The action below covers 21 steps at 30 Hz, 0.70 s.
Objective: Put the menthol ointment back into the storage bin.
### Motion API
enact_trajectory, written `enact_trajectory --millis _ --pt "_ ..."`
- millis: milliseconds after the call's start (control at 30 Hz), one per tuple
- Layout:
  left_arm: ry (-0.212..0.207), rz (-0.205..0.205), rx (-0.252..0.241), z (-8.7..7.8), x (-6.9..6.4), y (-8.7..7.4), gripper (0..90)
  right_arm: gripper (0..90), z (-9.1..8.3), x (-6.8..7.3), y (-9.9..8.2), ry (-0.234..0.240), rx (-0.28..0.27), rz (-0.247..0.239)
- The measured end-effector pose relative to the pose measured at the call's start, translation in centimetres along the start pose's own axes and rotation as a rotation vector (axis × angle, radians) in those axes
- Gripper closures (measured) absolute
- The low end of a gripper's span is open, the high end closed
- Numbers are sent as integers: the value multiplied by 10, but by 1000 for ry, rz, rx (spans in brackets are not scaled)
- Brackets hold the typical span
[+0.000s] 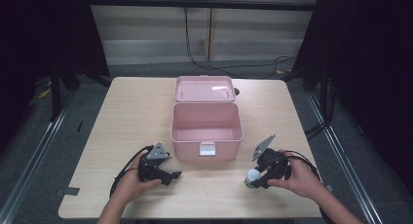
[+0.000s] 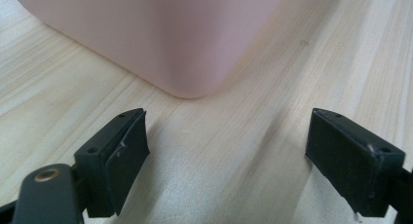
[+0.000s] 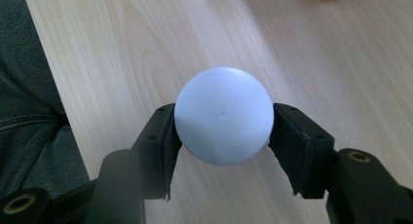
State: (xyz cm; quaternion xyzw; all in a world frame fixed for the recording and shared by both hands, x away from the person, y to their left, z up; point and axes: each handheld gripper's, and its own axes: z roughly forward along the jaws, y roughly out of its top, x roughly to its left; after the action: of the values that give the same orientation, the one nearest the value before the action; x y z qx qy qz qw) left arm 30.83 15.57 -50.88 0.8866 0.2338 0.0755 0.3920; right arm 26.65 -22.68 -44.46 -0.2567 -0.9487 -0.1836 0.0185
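A pink box stands open at the middle of the worktop, its lid thrown back and resting behind it. The inside shows bare pink walls and floor, with nothing lying in it; the near inner wall is hidden from the high view by the front rim. A white latch sits on the front face.

The right tool is clamped on a white ball near the worktop's front edge, right of the box and apart from it. In the right gripper view both pads press the ball from either side, at about its widest part. In the high view something green shows just under the ball; it is too small to make out what it is or whether it belongs to the ball. Whether the ball touches the worktop cannot be told.

The left tool rests low over the worktop in front of the box's left corner, its jaws apart with nothing between them. In the left gripper view the box's rounded corner lies just ahead of the gap, cut off at the top edge of the picture, so its rim is out of sight there.

At the left of the right gripper view, dark grey cloth lies beyond the worktop's edge, cut off by the picture's border.
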Motion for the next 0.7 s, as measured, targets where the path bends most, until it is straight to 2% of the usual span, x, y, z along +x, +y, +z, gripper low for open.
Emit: enact_trajectory --millis 133,233,433,700 --pt "0 0 3 -1 1 0 150 461 2 1 3 2 -3 7" --pt "-3 -3 -3 -1 1 -1 150 492 3 2 5 2 8 -12" --pt "-5 -3 -3 -1 1 -1 151 500 2 4 8 3 33 -10" --pt "-5 -3 -3 -1 1 -1 150 501 -6 4 12 5 67 -19"
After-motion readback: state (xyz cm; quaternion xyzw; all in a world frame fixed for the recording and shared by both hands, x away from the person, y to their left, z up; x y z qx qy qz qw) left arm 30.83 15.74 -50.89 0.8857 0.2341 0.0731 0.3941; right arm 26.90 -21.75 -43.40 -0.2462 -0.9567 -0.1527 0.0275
